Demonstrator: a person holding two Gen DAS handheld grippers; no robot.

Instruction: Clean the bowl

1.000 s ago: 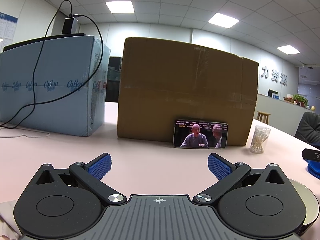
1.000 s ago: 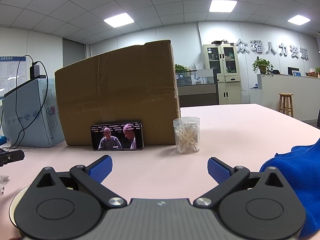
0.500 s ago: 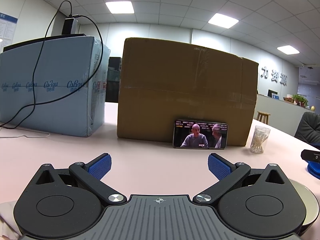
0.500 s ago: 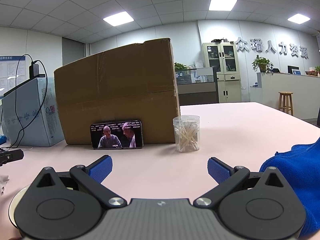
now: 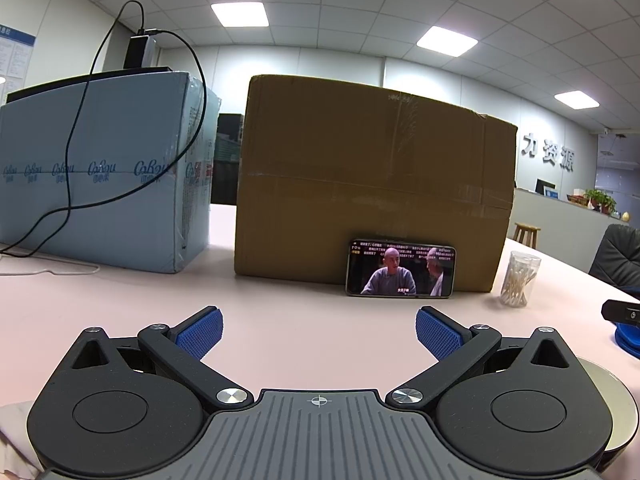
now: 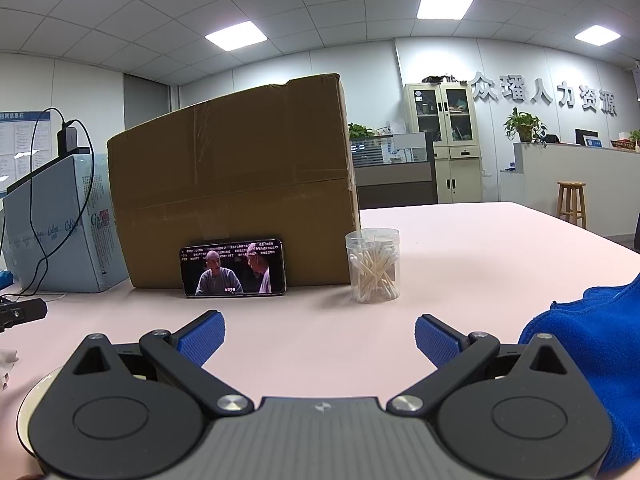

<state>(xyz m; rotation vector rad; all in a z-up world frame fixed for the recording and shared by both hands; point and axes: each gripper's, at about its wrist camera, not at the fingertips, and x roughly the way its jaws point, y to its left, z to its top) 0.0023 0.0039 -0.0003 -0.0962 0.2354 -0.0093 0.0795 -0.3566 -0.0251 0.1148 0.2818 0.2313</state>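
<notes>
I am holding my left gripper low over the pink table, its two blue pads spread wide with nothing between them. My right gripper is hovering the same way, jaws wide apart and empty.

The one bowl is sitting on the table between my two grippers: in the left wrist view its pale rim is peeking out at the lower right, behind the gripper body, and in the right wrist view it is showing at the lower left. Most of it is hidden, so I cannot tell what is inside.

One blue cloth is lying just to the right of my right gripper. A bit of white crumpled material is showing at the lower left of the left view; I cannot tell what it is.

Ahead I am counting two boxes standing side by side: one brown cardboard box and one pale blue box with one black cable draped over it. One phone is leaning against the cardboard box, its screen lit. One clear jar of cotton swabs is standing just beside the box's right corner.
</notes>
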